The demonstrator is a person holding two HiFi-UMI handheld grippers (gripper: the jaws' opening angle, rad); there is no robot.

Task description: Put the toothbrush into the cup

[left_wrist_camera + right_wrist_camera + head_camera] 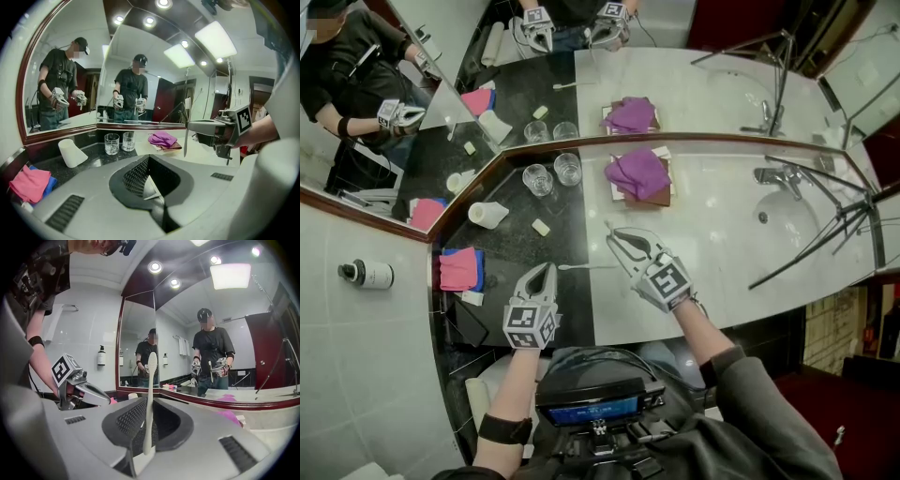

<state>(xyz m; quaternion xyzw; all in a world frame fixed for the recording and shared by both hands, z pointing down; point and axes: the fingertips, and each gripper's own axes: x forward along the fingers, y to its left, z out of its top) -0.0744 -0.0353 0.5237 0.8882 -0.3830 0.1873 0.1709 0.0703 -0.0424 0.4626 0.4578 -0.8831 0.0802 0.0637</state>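
Note:
My right gripper (146, 441) is shut on a white toothbrush (150, 394), which stands upright between its jaws. In the head view the toothbrush (584, 267) shows as a thin white line left of the right gripper (614, 234), above the dark counter strip. The left gripper view has the brush (185, 143) hanging from the right gripper (192, 125). Two glass cups (538, 178) (567, 169) stand upright near the mirror, beyond both grippers. My left gripper (546, 270) is shut and empty, low over the dark counter, left of the brush.
A white paper cup (487, 214) lies on its side left of the glasses. A purple cloth (637, 173) rests on a brown pad at the back. Pink and blue cloths (459, 267) lie at the left. The basin (787, 225), tap (776, 176) and a tripod (825, 225) are at the right.

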